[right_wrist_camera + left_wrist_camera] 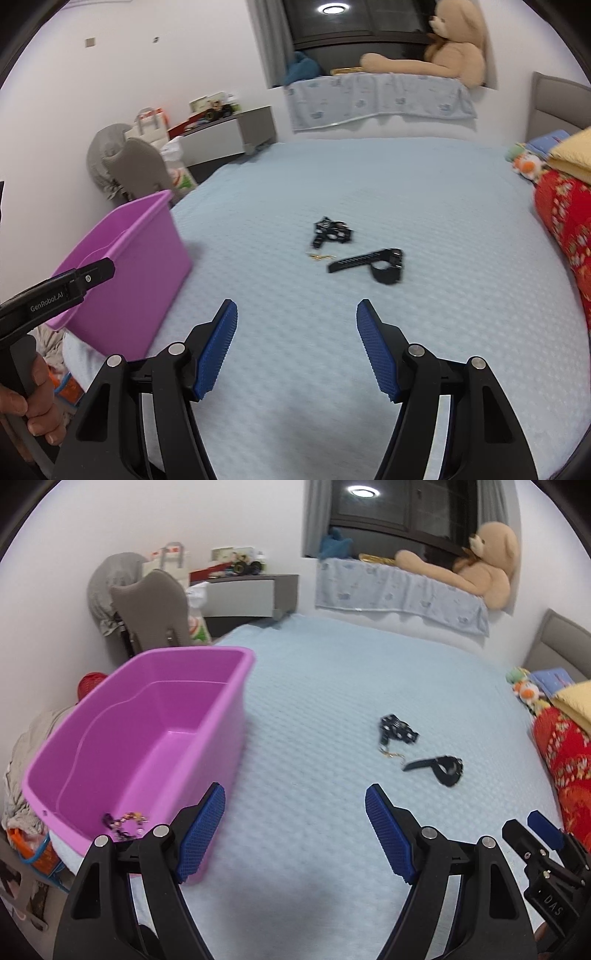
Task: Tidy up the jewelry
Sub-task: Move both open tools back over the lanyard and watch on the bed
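A purple plastic bin [155,716] stands on the left of the light-blue bed [314,701]; a beaded bracelet [125,821] lies in its near corner. On the bed lie a black spotted piece [397,729], a small gold piece [391,755] and a black watch strap [439,768]. My left gripper [295,805] is open and empty beside the bin, short of these pieces. In the right wrist view the same black piece [332,230], gold piece [320,256] and strap [373,266] lie ahead of my right gripper [297,317], which is open and empty. The bin [129,258] is on its left.
A red patterned quilt [569,760] and small plush toys [524,690] lie along the bed's right edge. A teddy bear [476,561] sits on the window ledge behind. A grey chair [147,605] and a desk [243,594] stand beyond the bed at the left.
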`<state>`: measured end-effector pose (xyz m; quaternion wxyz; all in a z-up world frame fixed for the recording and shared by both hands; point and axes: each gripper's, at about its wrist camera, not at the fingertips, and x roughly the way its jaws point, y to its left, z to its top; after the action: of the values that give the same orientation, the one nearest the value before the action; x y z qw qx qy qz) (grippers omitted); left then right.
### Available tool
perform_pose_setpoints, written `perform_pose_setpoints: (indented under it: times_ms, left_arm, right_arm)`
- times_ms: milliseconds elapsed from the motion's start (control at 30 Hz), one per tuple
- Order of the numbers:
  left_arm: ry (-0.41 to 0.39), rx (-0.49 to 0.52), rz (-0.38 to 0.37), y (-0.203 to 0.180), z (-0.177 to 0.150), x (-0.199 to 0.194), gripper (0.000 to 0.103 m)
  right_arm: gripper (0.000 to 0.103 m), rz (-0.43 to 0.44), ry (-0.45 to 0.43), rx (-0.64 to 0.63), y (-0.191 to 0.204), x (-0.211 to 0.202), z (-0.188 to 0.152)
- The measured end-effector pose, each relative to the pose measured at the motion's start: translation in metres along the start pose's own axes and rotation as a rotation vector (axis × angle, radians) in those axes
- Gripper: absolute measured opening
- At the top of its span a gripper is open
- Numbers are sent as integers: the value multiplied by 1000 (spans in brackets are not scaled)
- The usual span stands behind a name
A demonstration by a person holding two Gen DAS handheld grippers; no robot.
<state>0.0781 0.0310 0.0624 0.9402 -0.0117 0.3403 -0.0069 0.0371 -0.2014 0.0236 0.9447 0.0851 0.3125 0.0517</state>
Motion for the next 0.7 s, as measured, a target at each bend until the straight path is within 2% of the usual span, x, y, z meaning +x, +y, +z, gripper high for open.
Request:
perform_pose_setpoints:
  times_ms: [200, 367, 600, 700]
  left_arm:
    - [22, 53, -25, -30, -5, 11, 77]
    - [48, 71, -37, -47, -10, 25, 78]
    - [96, 95, -50, -67, -19, 54, 78]
    - [105, 96, -55, -70, -19, 66, 80]
  right_arm:
    - [65, -41, -3, 34, -30, -3, -10]
    - [69, -68, -3, 42, -46, -3, -16]
    - [69, -99, 27, 62, -68, 12, -25]
    - [76, -110, 39, 78, -77, 22, -25]
